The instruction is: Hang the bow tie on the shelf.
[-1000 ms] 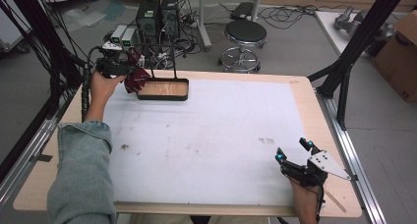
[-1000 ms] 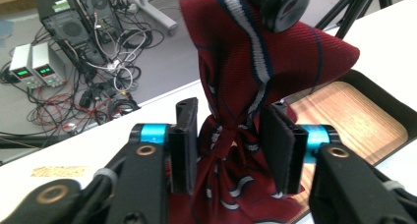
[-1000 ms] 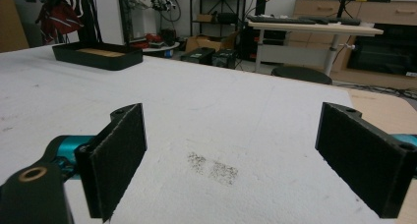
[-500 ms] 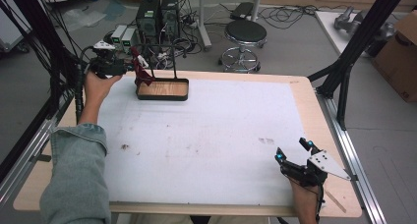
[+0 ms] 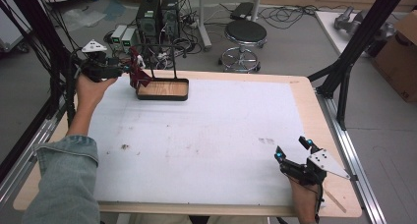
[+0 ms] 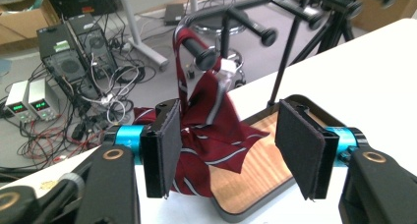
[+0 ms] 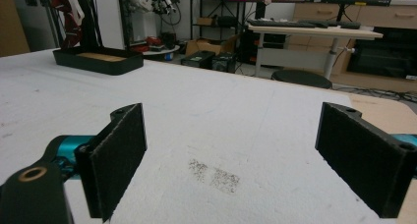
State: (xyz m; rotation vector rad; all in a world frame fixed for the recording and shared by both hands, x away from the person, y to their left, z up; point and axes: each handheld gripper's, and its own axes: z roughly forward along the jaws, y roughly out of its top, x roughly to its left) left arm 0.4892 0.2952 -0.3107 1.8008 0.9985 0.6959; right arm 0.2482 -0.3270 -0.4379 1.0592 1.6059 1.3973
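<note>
Hanging from black rack (image 6: pixel 275 35) peg — dark red striped tie (image 6: pixel 206 130), draping onto wooden tray (image 5: pixel 163 90) at desk (image 5: pixel 206 135) far-left corner. Left claw (image 6: pixel 231 145) hovering with jaws spread apart, one pad touching tie. Right claw (image 5: pixel 294 150) resting near desk's near-right corner — jaws gaping wide, gripping nothing.

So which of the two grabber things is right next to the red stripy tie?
The left gripper, at the far corner: its open jaws sit by the tie hanging on the rack. The right gripper is empty, far away.
</note>
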